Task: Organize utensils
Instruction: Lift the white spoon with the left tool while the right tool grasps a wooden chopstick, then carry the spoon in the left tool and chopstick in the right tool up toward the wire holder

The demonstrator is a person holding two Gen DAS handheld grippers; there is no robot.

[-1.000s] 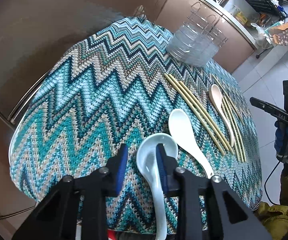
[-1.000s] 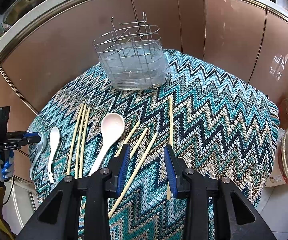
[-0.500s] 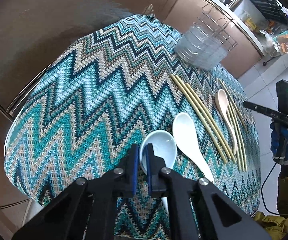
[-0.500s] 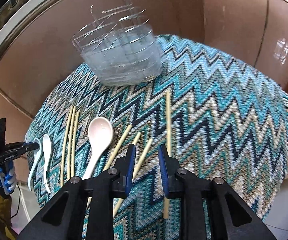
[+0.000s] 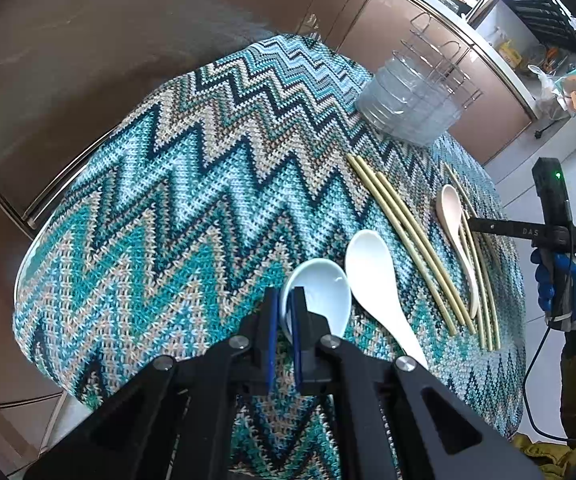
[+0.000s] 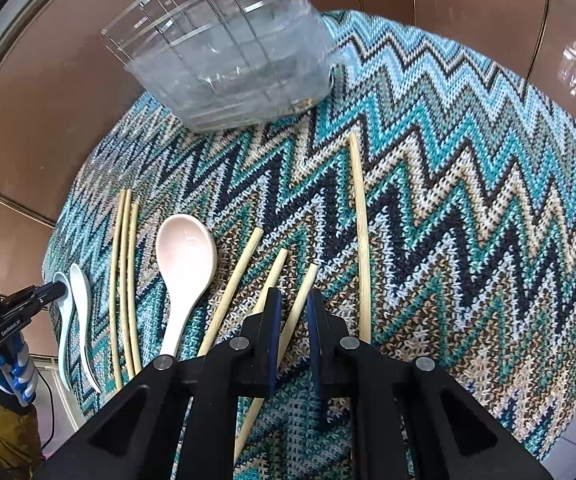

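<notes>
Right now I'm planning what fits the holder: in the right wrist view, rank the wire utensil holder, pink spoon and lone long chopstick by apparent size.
1. wire utensil holder, clearly largest.
2. lone long chopstick, longest but thin.
3. pink spoon, shorter, wider.
The last two are unsure: length and width disagree.

Count on the surface (image 6: 468,168):
- 3 spoons: 1 pale blue (image 5: 324,292), 1 white (image 5: 372,272), 1 pinkish-beige (image 6: 184,256)
- 7 chopsticks: 3 lying together (image 6: 124,280), 3 loose and angled (image 6: 232,288), 1 on its own (image 6: 362,240)
- 1 wire utensil holder (image 6: 228,52) with clear liner
- 2 claws in view: left claw (image 5: 284,320), right claw (image 6: 292,320)
</notes>
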